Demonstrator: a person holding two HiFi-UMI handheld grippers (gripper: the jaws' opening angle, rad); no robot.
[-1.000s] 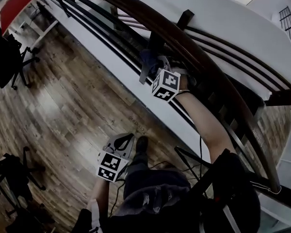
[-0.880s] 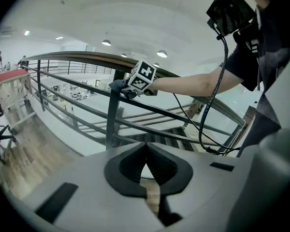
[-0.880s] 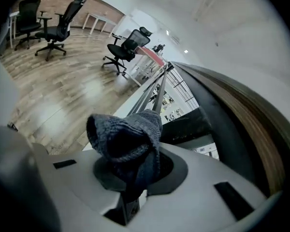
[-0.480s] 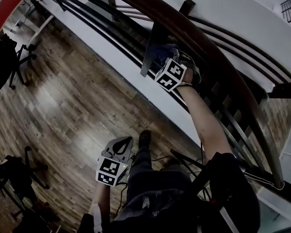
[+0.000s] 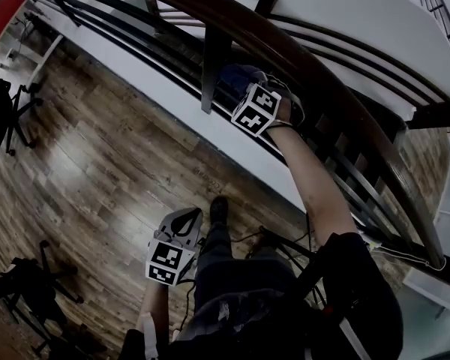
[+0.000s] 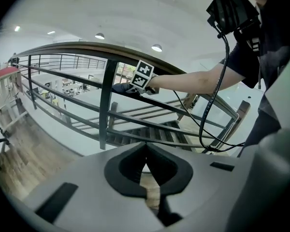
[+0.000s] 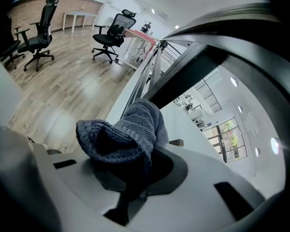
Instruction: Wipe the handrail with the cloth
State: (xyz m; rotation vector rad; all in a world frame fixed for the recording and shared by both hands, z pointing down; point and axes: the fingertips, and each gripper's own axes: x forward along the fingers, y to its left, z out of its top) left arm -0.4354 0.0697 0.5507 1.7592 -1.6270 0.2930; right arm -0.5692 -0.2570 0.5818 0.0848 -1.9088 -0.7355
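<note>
Since the earlier frame the right tongs [image 5: 246, 94] have shifted up and slightly right in the head view, closer under the handrail [image 5: 307, 64], while the left tongs [image 5: 181, 223] have stayed low near the person's body.

Right tongs: clenched on the cloth [image 7: 128, 129]. In the right gripper view the grey-blue knitted cloth is pinched between the two jaws at its lower end. Its free part bunches up and forward over the jaw tips, hiding them.

Cloth, head view: the cloth [image 5: 238, 75] projects from the front of the right tongs, just ahead of the marker cube [image 5: 256, 109]. It lies just right of a dark upright post [image 5: 214, 64] and just below the near edge of the curved brown handrail. Contact with the rail cannot be confirmed.

Cloth, left gripper view: the cloth [image 6: 123, 87] appears under the handrail [image 6: 87, 47], right of the post [image 6: 105, 100], at the end of the person's outstretched forearm [image 6: 193, 80].

Left tongs [image 6: 146, 166]: closed on themselves, the jaw tips touching. They are well apart from the cloth and aimed toward the railing. A black cable [image 6: 217, 86] hangs at the right of this view.

Background: a wood-plank floor [image 5: 82, 178] lies below the railing. Two office chairs [image 7: 38, 28] stand on it in the right gripper view.
</note>
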